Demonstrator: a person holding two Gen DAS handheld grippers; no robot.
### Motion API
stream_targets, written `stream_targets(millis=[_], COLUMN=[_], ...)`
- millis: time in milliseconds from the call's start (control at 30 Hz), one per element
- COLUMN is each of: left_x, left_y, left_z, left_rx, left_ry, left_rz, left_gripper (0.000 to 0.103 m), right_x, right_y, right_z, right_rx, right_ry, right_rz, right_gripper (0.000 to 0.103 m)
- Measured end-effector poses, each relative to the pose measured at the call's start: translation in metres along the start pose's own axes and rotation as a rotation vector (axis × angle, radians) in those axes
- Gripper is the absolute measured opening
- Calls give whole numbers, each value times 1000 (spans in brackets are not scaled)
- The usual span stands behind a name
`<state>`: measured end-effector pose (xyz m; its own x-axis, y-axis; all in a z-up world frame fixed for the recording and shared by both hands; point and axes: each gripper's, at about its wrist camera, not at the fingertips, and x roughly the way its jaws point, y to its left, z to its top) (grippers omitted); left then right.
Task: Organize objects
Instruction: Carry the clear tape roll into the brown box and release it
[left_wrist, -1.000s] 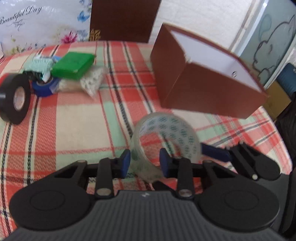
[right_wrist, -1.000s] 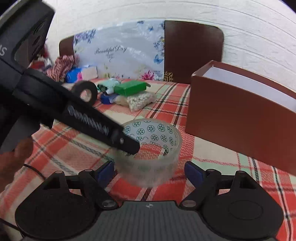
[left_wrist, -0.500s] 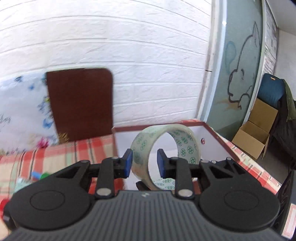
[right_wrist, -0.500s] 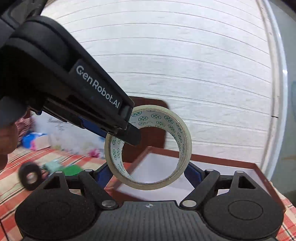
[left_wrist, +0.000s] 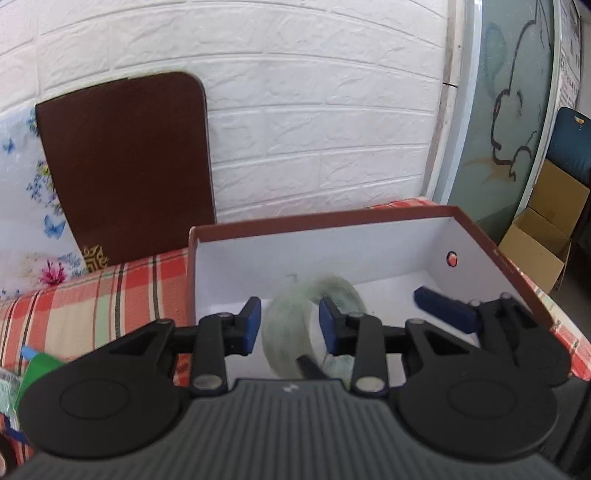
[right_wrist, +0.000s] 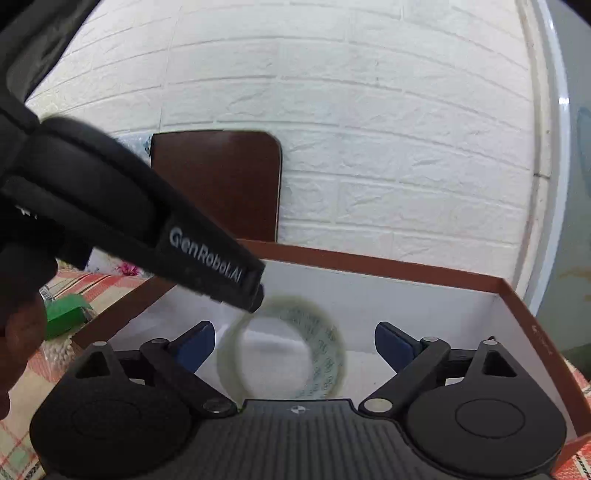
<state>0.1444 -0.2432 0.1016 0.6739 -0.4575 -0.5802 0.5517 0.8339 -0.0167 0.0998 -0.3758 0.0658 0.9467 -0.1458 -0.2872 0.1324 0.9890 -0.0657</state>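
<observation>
You're at the drop: the tape roll (left_wrist: 308, 325), blurred, sits over the open box (left_wrist: 476, 236), between your left gripper (left_wrist: 290, 325)'s opening jaws, pads off it. Right gripper (right_wrist: 295, 347) is opening too, clear of the roll. Next, pull both back for another object.

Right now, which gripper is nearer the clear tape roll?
Left. The left gripper, jaws opening, straddles the tape roll's band over the box; the right gripper, also opening, flanks it clear of both sides.
</observation>
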Motion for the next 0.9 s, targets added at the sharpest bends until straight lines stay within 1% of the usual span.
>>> stream_targets(millis=[67, 133, 200, 233, 367, 400, 433, 467, 500, 600, 700, 900], left_x=[-5, -14, -25, -31, -47, -51, -55, -59, -63, -76, -86, -99], left_y=[1, 0, 0, 0, 4, 6, 8, 10, 13, 22, 34, 70], left_z=[-3, -5, -7, -9, -19, -22, -26, -30, -33, -44, -55, -79], left_rx=[4, 10, 14, 13, 4, -2, -9, -14, -19, -31, -49, -101], left_ry=[-3, -8, -18, -23, -17, -12, -6, -3, -3, -4, 2, 34], left_rz=[13, 37, 50, 59, 94, 100, 104, 107, 111, 130, 150, 215], left_gripper=[38, 40, 42, 43, 44, 45, 45, 45, 45, 48, 49, 52], right_x=[-10, -22, -38, -42, -65, -70, -71, -75, -74, -87, -94, -94], right_y=[1, -2, -8, 0, 7, 7, 8, 10, 15, 26, 36, 71], right_z=[-4, -5, -7, -9, -15, -15, -16, -14, -11, -14, -17, -27], right_rx=[19, 50, 70, 73, 90, 102, 118, 128, 134, 128, 132, 83], right_ry=[-19, -18, -23, -23, -35, -32, -28, -25, -25, -26, -6, 93], right_rz=[-20, -22, -20, -23, -34, -34, -30, -26, -21, -17, 10, 112], right_gripper=[86, 82, 82, 81, 80, 79, 75, 74, 74, 73, 73, 71])
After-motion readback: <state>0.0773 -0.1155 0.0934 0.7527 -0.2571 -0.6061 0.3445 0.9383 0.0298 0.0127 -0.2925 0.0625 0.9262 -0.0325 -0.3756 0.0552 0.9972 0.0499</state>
